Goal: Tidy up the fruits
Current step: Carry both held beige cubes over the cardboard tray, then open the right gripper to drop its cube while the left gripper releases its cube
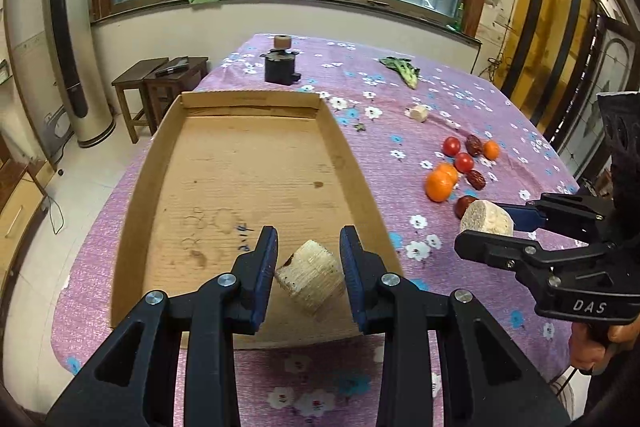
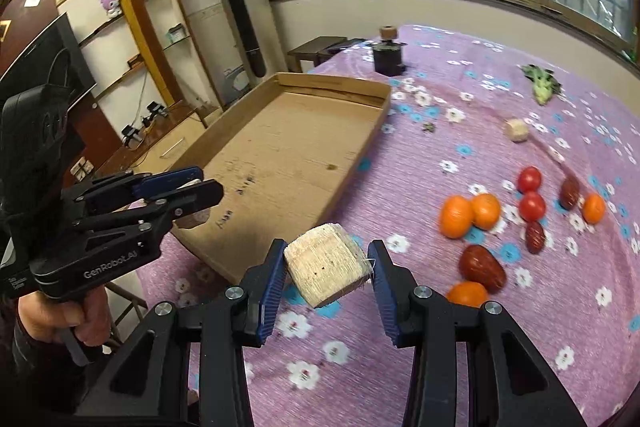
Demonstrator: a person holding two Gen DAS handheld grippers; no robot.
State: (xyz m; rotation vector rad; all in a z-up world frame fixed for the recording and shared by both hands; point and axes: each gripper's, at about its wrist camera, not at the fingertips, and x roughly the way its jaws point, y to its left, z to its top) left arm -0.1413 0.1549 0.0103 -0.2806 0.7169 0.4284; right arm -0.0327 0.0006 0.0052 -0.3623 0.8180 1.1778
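Observation:
My left gripper (image 1: 308, 263) is shut on a pale fibrous chunk (image 1: 312, 283), held tilted over the near end of the shallow cardboard tray (image 1: 248, 99). My right gripper (image 2: 329, 263) is shut on a second pale chunk (image 2: 326, 267) above the purple flowered cloth, just right of the tray (image 2: 336, 83). Each gripper shows in the other's view: the right gripper (image 1: 496, 227) with its chunk (image 1: 486, 221), and the left gripper (image 2: 196, 187) over the tray's near corner. Oranges (image 2: 456, 217), cherry tomatoes (image 2: 530, 179) and red dates (image 2: 482, 267) lie loose on the cloth to the right.
A third pale chunk (image 1: 418, 113) and a green leafy vegetable (image 1: 402, 69) lie farther back on the table. A black block with a small spool on top (image 1: 280, 67) stands behind the tray. Stools and a tall floor unit stand off the table's left side.

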